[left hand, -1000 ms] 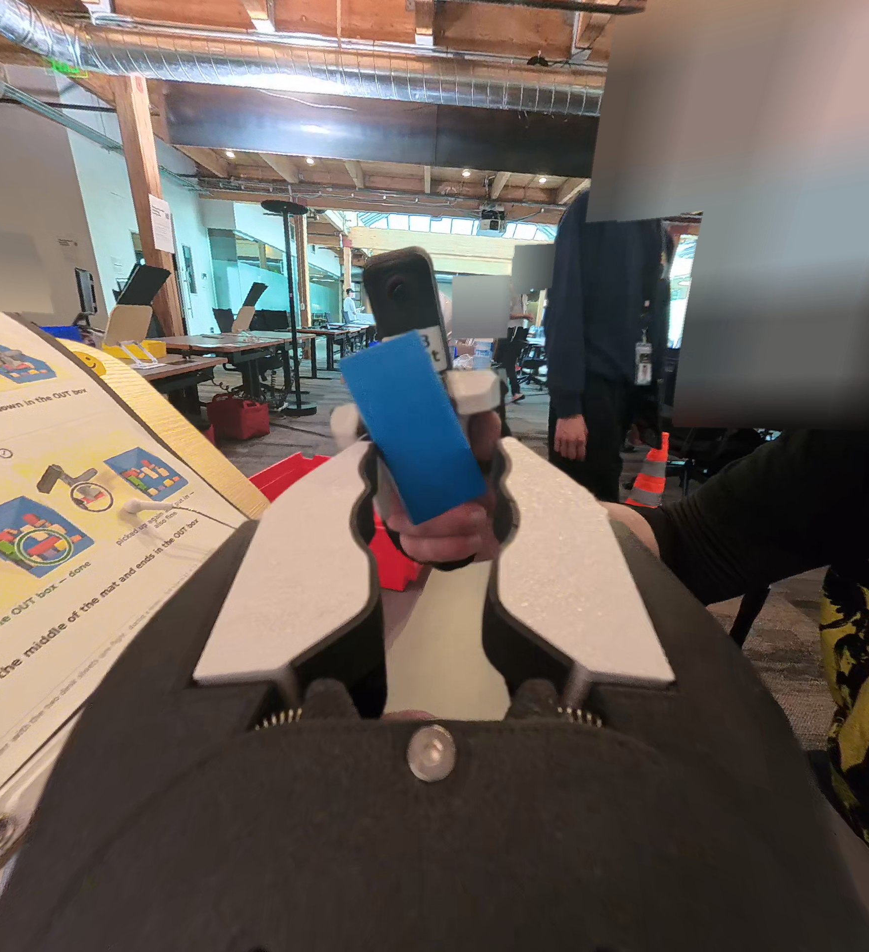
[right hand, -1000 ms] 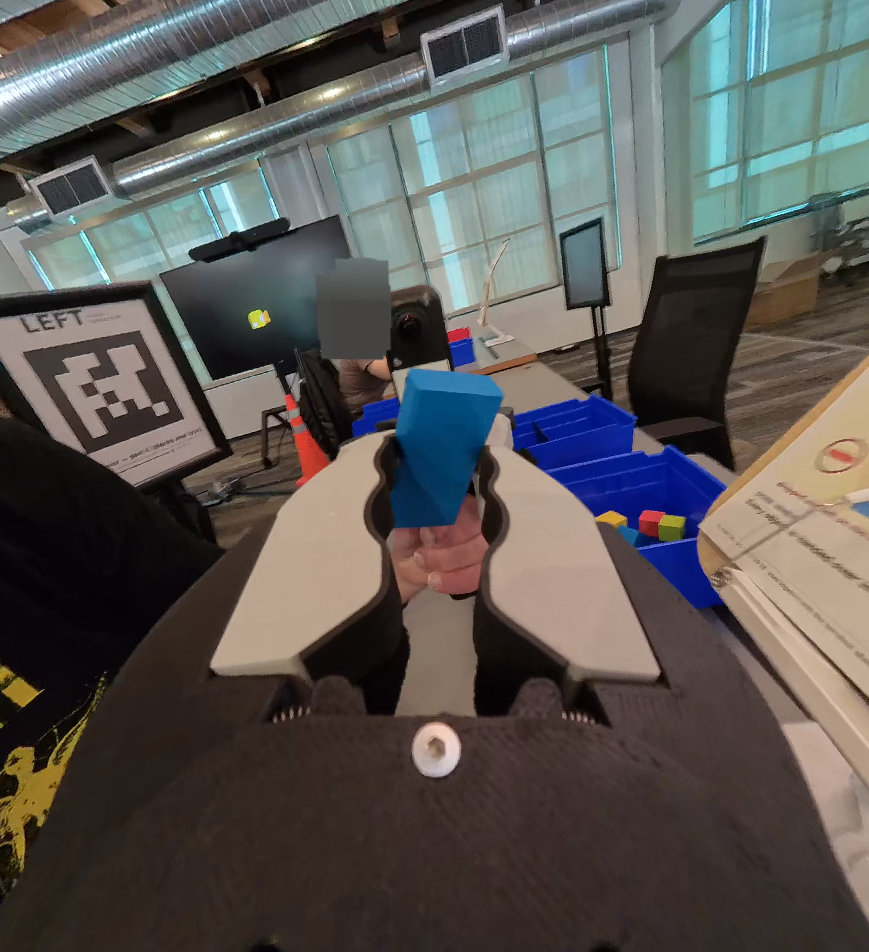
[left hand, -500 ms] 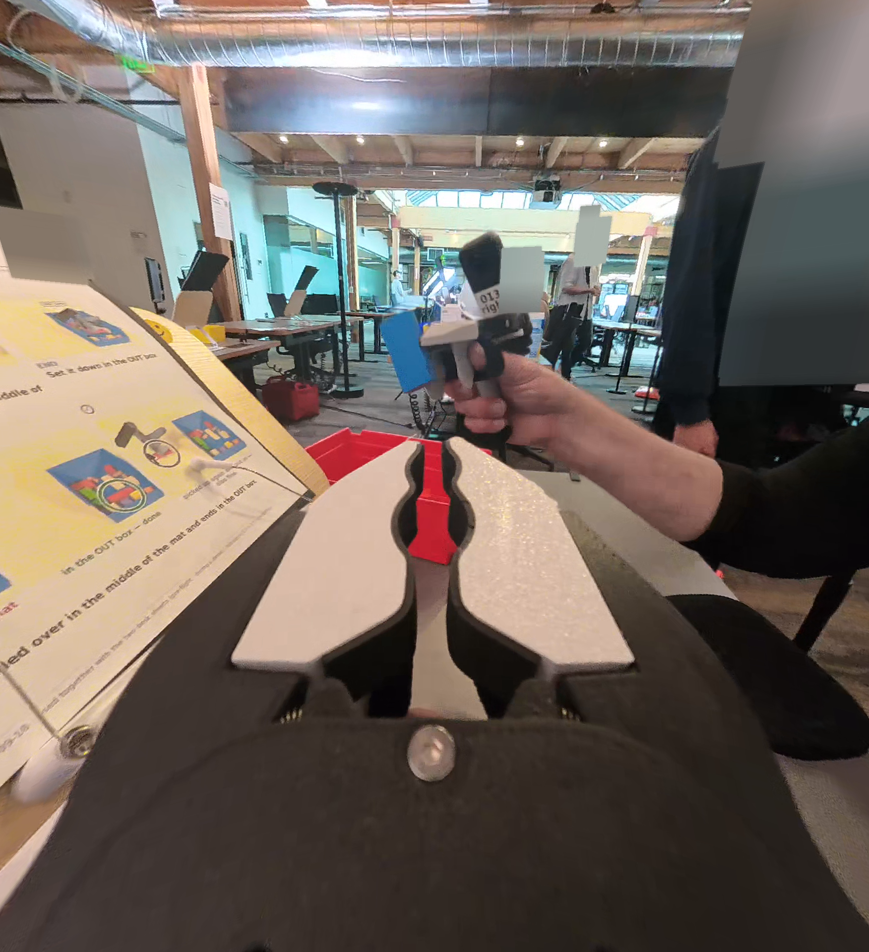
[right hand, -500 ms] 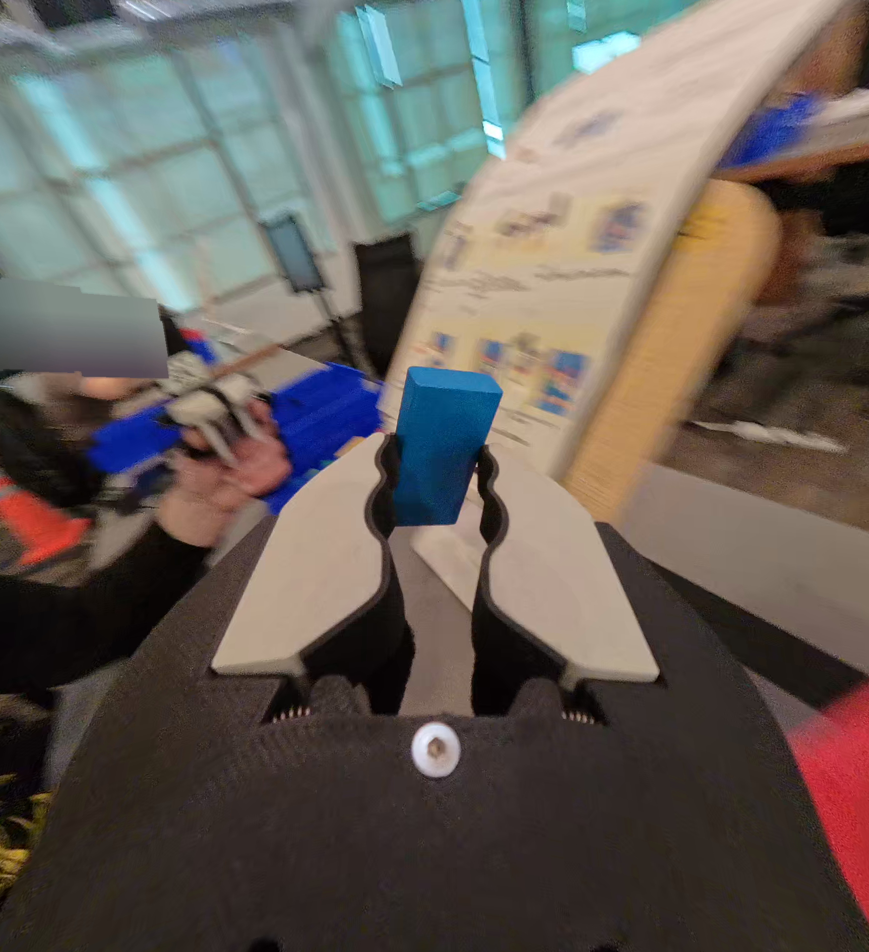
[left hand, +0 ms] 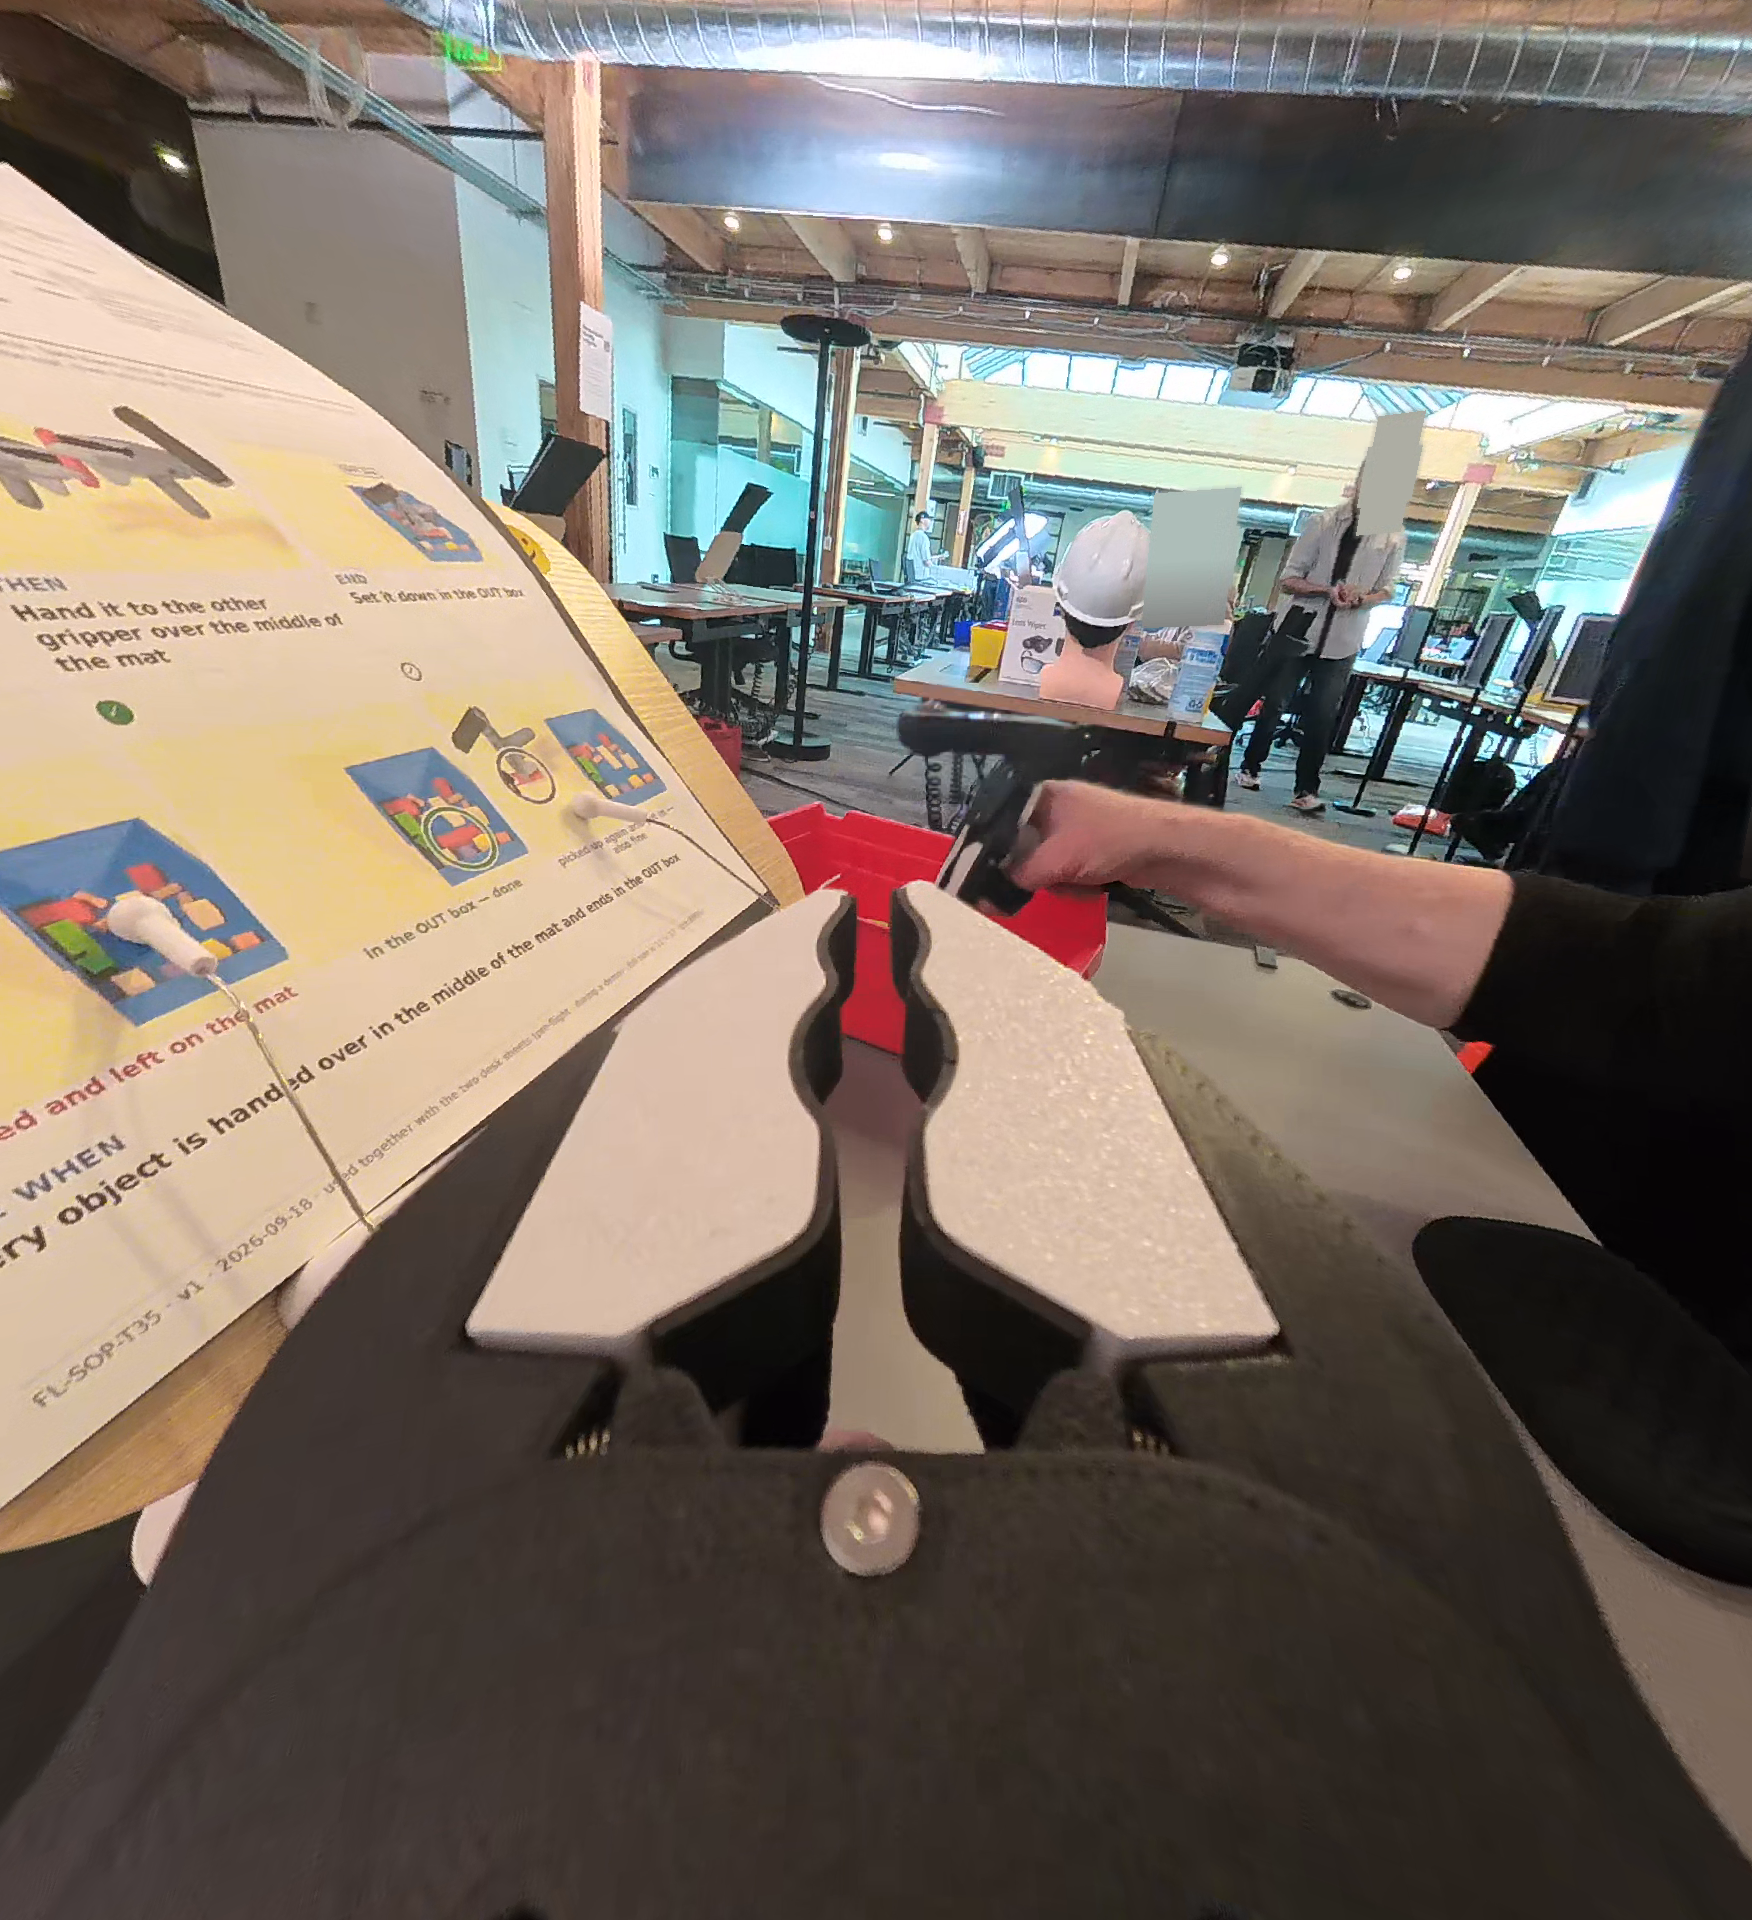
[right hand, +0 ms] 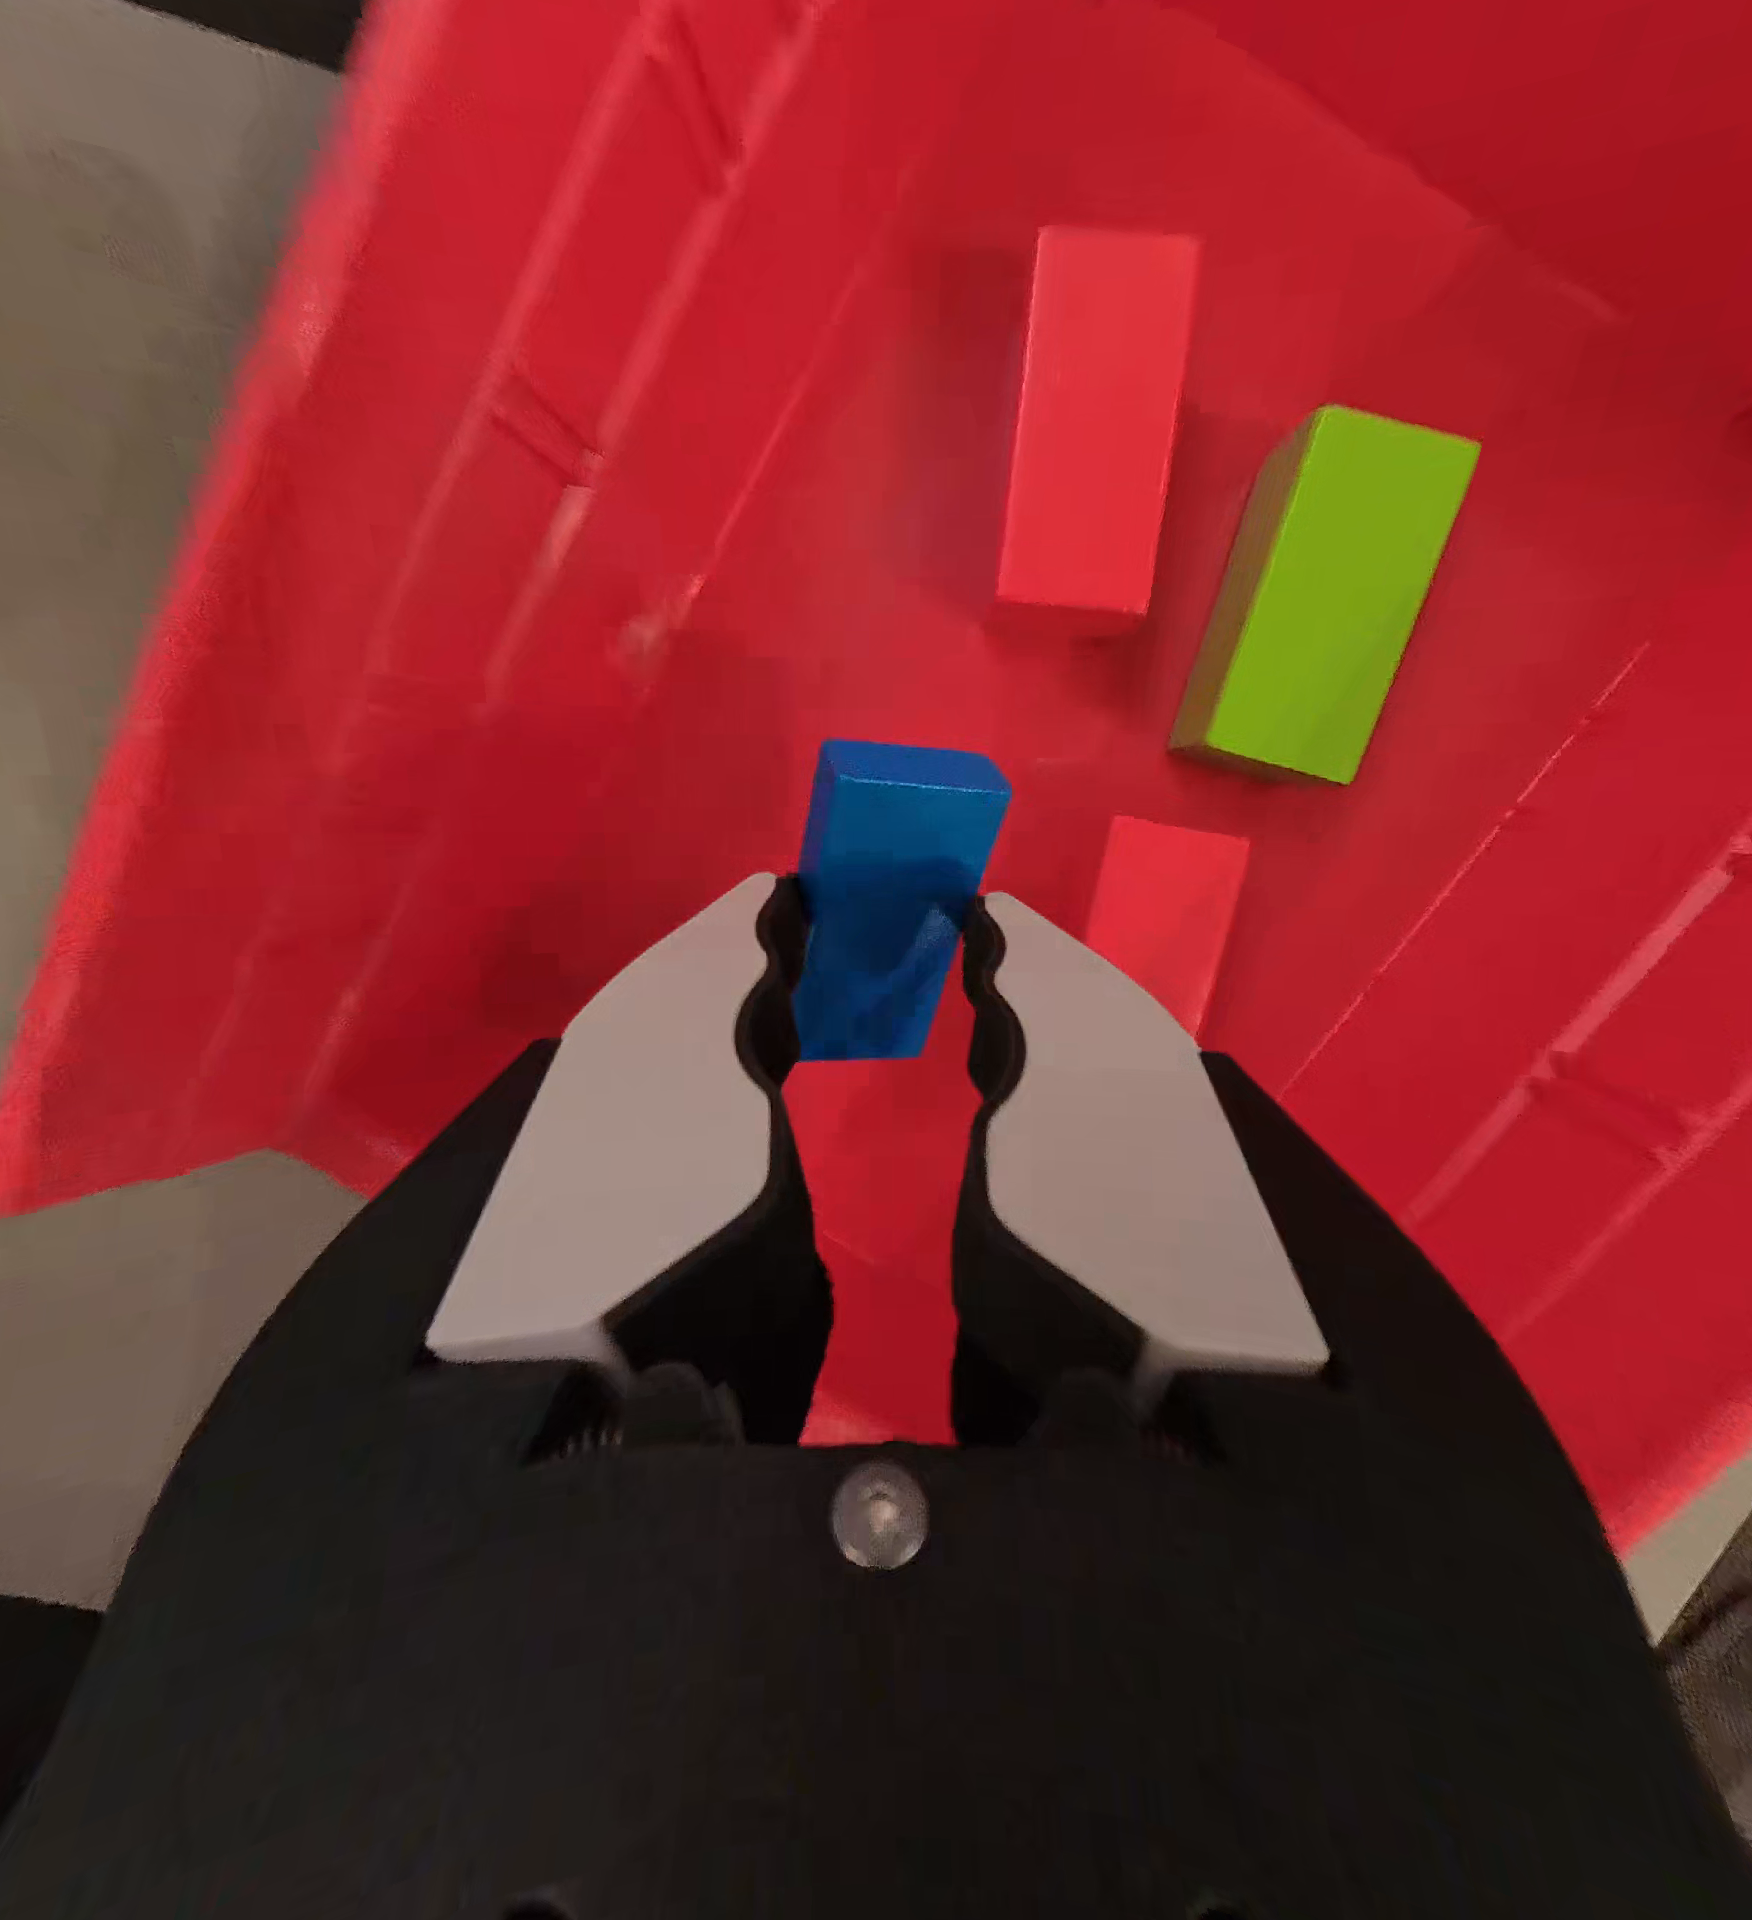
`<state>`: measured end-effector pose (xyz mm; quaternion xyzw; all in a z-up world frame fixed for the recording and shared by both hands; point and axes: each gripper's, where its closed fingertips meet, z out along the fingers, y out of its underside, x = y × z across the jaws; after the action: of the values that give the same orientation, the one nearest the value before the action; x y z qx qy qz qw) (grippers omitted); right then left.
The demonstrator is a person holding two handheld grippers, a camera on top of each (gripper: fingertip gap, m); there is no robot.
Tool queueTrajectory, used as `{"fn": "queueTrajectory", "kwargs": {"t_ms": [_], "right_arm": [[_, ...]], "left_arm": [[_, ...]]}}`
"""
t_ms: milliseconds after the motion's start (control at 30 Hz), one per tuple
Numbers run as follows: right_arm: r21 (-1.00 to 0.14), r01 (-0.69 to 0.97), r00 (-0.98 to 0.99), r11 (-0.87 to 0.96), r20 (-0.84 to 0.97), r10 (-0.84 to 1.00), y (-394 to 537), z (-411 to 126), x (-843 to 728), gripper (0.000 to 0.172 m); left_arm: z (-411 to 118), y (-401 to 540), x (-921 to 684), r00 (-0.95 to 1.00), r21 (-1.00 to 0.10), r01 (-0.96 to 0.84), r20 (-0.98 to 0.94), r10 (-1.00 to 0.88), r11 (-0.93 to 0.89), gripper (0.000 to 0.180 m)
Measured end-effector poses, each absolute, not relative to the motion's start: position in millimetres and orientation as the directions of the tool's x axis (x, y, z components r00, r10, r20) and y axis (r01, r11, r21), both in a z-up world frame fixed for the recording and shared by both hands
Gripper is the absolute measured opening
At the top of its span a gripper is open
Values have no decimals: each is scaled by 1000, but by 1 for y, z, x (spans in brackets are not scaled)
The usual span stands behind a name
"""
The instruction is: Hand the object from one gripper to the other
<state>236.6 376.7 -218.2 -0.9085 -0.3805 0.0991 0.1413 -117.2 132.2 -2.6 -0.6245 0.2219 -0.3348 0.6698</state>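
My right gripper is shut on a blue block. Both pads press its sides and it sticks out past the fingertips. The gripper points down into a red bin and holds the block above the bin floor. My left gripper is shut with only a thin slit between the pads and nothing in it. It hovers over the grey table, facing the red bin. In the left wrist view a hand holds the right gripper over that bin; its fingertips are hidden there.
In the bin lie a long red block, a green block and a shorter red block. A tilted instruction board stands left of my left gripper. People and desks are far behind. Across from one pair of fingers to the other is roughly 50 cm.
A second ago my open left pads flanked the blue block held by the right gripper. The left pads then came together on air. The right gripper carried the block over the red bin and tipped down.
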Motion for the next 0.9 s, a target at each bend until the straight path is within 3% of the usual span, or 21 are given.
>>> {"fn": "queueTrajectory", "kwargs": {"t_ms": [300, 600, 900], "right_arm": [[-171, 704, 700, -690, 0, 714, 386, -256, 242, 28], [-93, 737, 675, -669, 55, 736, 385, -262, 242, 30], [-218, 720, 683, -659, 49, 729, 380, -234, 234, 49]], "left_arm": [[-6, 134, -118, 679, -986, 164, 124, -724, -14, 7], [-6, 135, -119, 691, -989, 151, 113, -714, -10, 9], [9, 129, -176, 825, -998, 67, 58, -563, -5, 22]]}}
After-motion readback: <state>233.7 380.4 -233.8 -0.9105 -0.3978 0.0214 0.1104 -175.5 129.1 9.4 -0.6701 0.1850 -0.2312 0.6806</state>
